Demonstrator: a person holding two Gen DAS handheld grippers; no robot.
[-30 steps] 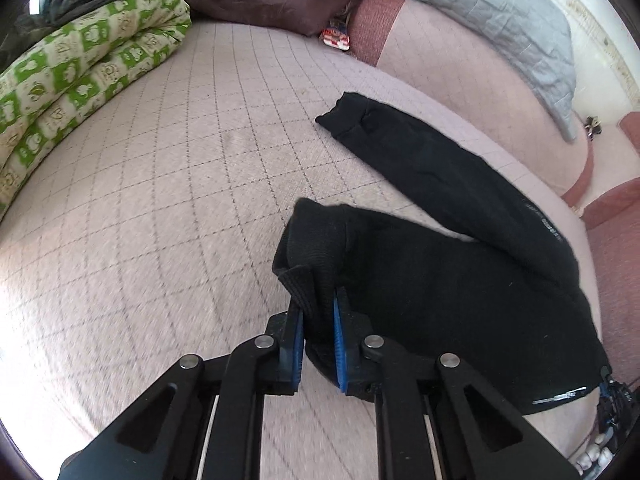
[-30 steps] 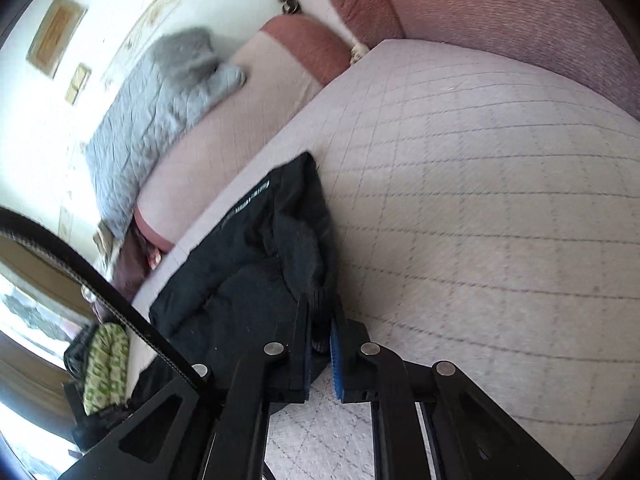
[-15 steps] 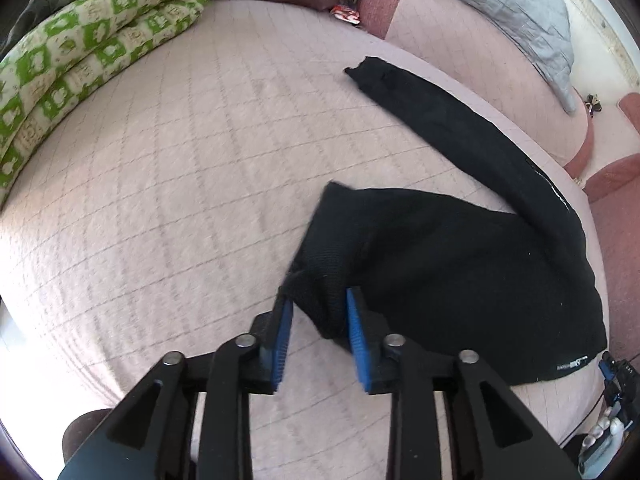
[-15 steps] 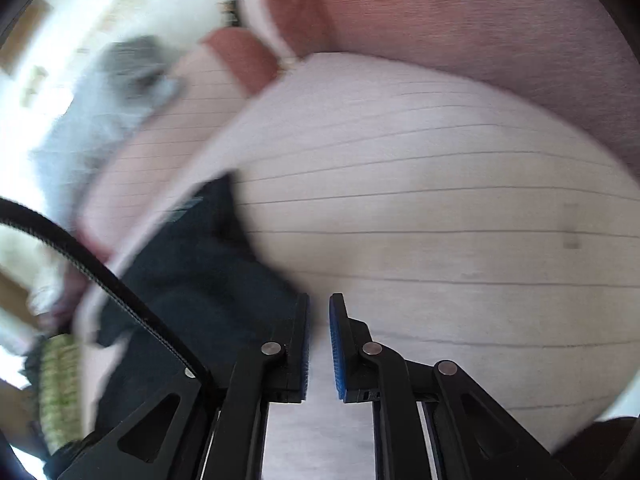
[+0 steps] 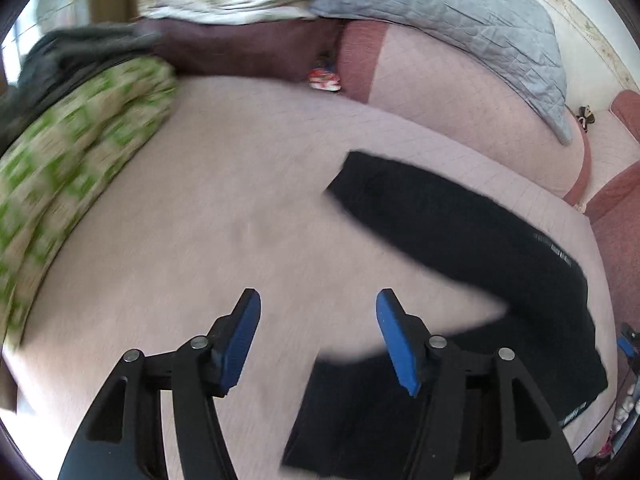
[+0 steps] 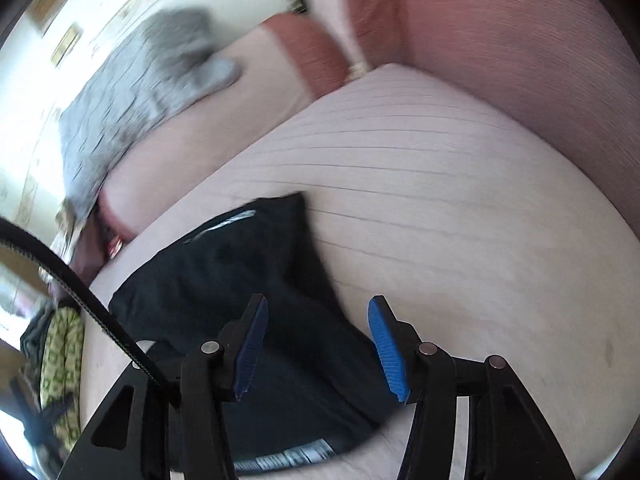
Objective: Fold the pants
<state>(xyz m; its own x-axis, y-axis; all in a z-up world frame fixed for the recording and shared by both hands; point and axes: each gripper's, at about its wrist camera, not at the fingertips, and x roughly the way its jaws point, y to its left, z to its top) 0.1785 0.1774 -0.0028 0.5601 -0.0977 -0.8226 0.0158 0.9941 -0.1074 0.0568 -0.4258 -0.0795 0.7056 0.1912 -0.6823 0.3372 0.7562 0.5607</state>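
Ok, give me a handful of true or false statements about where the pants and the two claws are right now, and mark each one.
1. The left claw is open and holds nothing. True.
2. The right claw is clamped on the pants. False: its jaws stand wide apart, with the black pants lying on the bed below them.
3. The pants lie on the pink quilted bed. True.
4. The pants are folded into a neat small square. False: one leg stretches out long, away from the rest.
5. A green patterned blanket lies at the bed's left edge in the left wrist view. True.
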